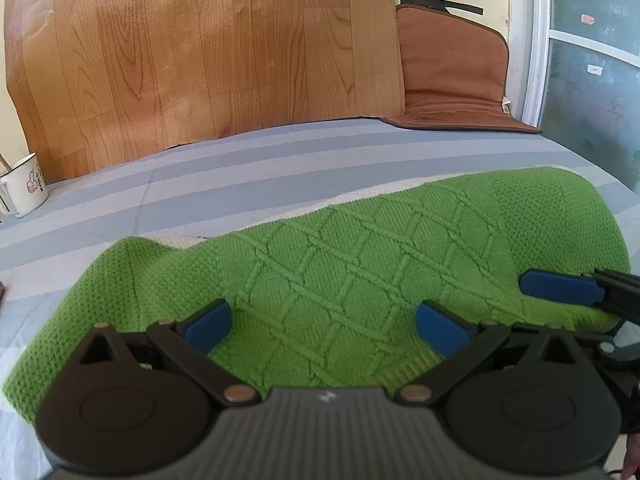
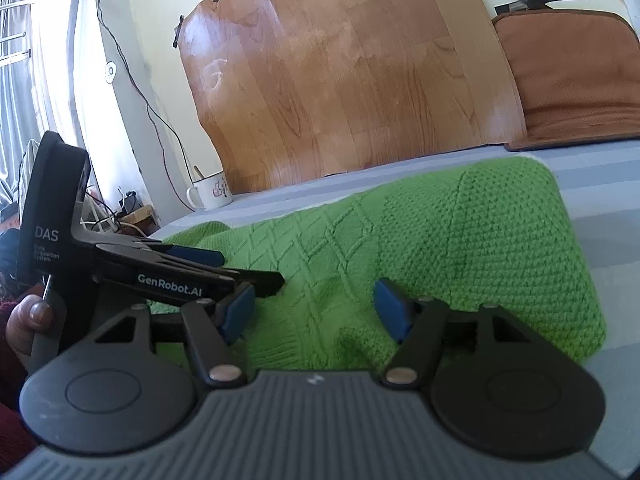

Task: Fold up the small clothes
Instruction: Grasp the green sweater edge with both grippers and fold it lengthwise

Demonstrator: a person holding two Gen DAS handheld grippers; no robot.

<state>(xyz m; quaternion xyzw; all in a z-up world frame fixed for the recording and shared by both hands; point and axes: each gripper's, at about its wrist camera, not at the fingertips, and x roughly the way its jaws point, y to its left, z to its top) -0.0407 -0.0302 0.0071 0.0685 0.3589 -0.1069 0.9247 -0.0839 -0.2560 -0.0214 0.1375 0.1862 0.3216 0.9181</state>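
A bed with a sheet in grey and blue stripes (image 1: 240, 168) fills the lower part of both views. Behind it a large sheet of wood-pattern flooring (image 1: 200, 48) leans against the wall, fixed with black tape, and to its right stands a brown cushion pad (image 1: 452, 68) that bends down onto the bed.

On the sheet lies a green knitted sweater (image 1: 340, 264), folded into a long band with a diamond cable pattern in the middle. It reaches across the near part of the bed, from the lower left to the right side in the left wrist view.

The left hand-held gripper (image 1: 324, 326) is just above the near edge of the sweater with its blue fingers (image 1: 208, 326) spread wide apart; it holds nothing. The right hand-held gripper (image 2: 316, 312) is also released, its blue pads (image 2: 390, 308) far apart over the knit, close beside the left one. In the right wrist view the left gripper's body shows "GenRobot.AI", and a hand (image 2: 28, 320) in a dark red sleeve holds its handle.

A white enamel mug (image 2: 210, 192) with a small red picture stands at the far left edge of the bed, near the flooring sheet.
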